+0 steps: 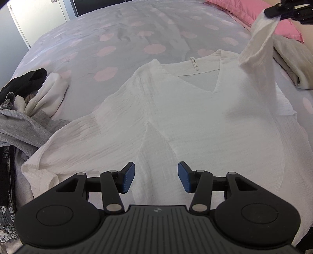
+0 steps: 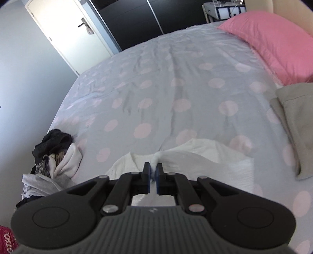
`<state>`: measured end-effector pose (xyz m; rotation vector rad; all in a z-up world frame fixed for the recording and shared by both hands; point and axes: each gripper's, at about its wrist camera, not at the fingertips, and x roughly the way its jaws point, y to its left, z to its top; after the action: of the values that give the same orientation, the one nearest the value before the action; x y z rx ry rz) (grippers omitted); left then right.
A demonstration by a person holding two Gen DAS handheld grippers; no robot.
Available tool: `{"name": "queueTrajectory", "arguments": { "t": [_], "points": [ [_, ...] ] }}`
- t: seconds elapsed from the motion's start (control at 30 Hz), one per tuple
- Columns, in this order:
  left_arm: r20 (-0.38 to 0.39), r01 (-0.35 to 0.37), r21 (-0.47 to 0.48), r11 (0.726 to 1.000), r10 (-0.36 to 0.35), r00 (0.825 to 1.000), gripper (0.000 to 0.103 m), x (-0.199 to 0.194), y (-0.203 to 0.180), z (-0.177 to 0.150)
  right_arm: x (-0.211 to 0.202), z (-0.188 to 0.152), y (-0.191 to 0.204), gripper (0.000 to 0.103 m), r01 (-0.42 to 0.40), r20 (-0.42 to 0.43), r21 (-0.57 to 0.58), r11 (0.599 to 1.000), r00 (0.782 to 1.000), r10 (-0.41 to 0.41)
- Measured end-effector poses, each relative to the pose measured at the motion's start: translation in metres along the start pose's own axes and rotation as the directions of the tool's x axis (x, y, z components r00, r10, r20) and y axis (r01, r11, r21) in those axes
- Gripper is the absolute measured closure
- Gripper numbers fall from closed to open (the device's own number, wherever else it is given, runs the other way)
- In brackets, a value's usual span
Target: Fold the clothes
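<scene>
A white crinkled V-neck top [image 1: 195, 121] lies spread flat on the bed, neck away from me, its left sleeve [image 1: 64, 144] stretched out to the left. My left gripper [image 1: 156, 176] hovers over the lower middle of the top, jaws open with nothing between the blue pads. My right gripper [image 1: 273, 14] is up at the far right, shut on the end of the top's right sleeve [image 1: 256, 39], which hangs lifted above the bed. In the right wrist view, the right gripper [image 2: 153, 173] pinches a white bunch of sleeve fabric [image 2: 156, 158], with the white top [image 2: 205, 154] below.
A heap of unfolded clothes [image 1: 25, 101] in black, white and grey sits at the left edge of the bed. A folded beige garment [image 2: 293, 121] lies at the right, beside a pink pillow [image 2: 273, 43]. The grey bedspread with pink dots [image 2: 156, 88] stretches beyond. A white door [image 2: 64, 33] stands far left.
</scene>
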<state>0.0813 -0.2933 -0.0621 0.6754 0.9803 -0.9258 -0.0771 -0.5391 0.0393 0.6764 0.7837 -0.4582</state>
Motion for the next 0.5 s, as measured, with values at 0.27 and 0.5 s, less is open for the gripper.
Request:
{"name": "queueTrajectory", "arguments": {
  "t": [0.27,0.5],
  "points": [
    [0.002,0.067,0.026,0.997,-0.067,0.998,0.055,0.012,-0.005,-0.004,0.042,-0.027,-0.016,0.071,0.029,-0.033,-0.037,0.999,0.999,-0.03],
    [0.033,0.214,-0.04,0.976,-0.213,0.977,0.048,0.041,-0.015,0.019,0.032,-0.071,-0.101,0.062,0.154,-0.05,-0.041,0.987,0.987,-0.156]
  ]
}}
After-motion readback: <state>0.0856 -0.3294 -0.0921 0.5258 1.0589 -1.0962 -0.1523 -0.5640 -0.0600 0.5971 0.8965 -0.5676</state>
